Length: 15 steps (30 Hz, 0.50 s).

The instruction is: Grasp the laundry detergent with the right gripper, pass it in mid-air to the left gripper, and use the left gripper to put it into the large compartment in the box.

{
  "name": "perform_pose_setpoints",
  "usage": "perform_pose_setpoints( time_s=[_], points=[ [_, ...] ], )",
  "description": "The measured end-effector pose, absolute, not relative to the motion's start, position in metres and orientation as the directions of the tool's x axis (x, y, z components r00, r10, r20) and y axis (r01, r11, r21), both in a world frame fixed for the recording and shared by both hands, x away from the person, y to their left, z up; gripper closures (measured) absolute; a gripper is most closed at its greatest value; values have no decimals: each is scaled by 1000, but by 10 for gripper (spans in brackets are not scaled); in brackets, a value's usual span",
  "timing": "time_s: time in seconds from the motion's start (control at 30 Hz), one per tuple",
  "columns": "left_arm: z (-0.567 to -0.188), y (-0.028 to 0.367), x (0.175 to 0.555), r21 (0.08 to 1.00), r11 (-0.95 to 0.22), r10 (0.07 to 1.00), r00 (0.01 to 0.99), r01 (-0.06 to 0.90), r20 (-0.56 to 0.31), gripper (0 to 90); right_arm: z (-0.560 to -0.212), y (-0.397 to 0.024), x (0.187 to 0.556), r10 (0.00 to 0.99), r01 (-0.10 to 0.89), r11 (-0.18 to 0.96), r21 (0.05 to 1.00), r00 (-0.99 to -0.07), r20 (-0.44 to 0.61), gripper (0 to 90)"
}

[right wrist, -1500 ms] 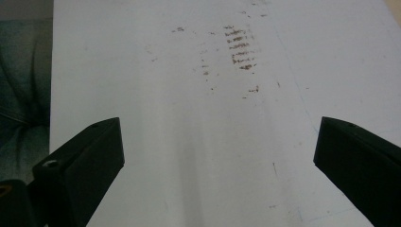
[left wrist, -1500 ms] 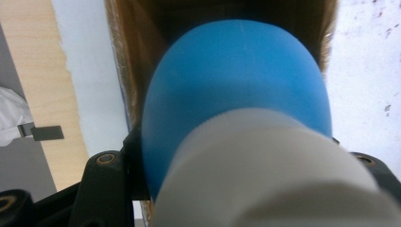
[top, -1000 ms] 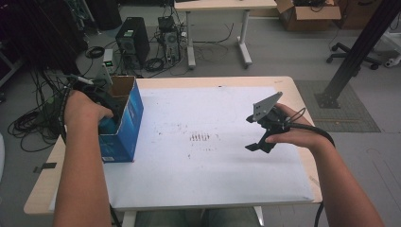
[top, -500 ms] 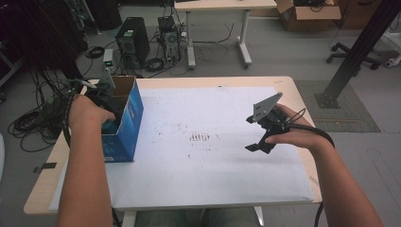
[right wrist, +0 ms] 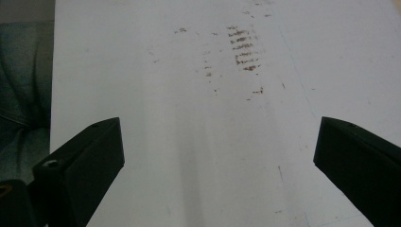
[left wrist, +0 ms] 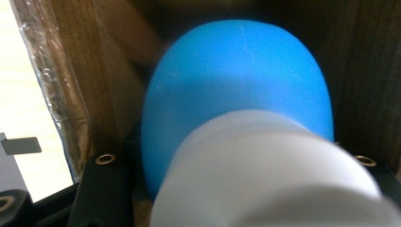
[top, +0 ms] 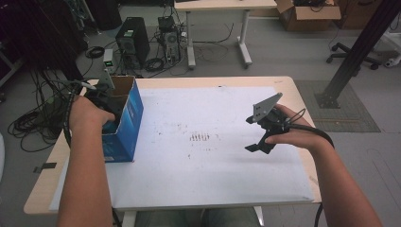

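Blue bottle (left wrist: 236,90) pinched by left tool (left wrist: 236,189) inside box (top: 124,118); next, lift it out; right tool (right wrist: 217,156) spread, idle.

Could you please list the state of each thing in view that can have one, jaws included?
Blue box: upright on the table, top open, left gripper reaching inside.
Blue bottle: inside the box, white cap on, held between the left jaws.
Left gripper: shut on the bottle.
Right gripper: jaws open and empty, over the white sheet.
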<state>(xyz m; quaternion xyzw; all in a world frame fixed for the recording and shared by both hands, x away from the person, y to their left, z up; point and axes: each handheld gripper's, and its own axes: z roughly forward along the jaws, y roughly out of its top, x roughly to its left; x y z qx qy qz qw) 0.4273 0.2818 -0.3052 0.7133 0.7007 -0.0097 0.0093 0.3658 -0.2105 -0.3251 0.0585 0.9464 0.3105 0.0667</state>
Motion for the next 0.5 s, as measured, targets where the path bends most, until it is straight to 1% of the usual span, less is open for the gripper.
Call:
perform_pose_setpoints(
  time_s=[0.3, 0.4, 0.5],
  points=[
    [-307, 283, 426, -3, -19, 999, 18, 1000, -34, 391, -323, -212, 364, 150, 67, 800, 596, -984, -91, 26],
    [-306, 283, 426, -3, -23, 999, 23, 1000, -24, 363, -323, -213, 363, 153, 68, 802, 594, -984, -93, 26],
    [-306, 283, 426, -1, -25, 999, 25, 1000, -38, 329, -322, -214, 363, 155, 69, 800, 595, -983, -95, 25]
  ],
)
